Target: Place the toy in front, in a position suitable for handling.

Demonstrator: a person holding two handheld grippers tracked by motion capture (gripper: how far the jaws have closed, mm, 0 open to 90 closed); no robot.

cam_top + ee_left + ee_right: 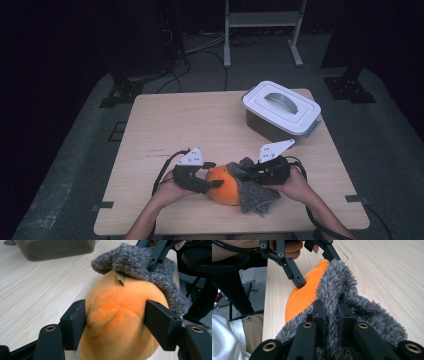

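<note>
Underneath, pale wooden table, dark room.

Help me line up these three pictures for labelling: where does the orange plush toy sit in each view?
High view: orange plush toy at the table's near edge, between the left gripper and right gripper.
Left gripper view: centre, squeezed between the two black jaws.
Right gripper view: left of centre, behind the cloth.
Shared landmark: the grey fuzzy cloth draped over the toy.
</note>
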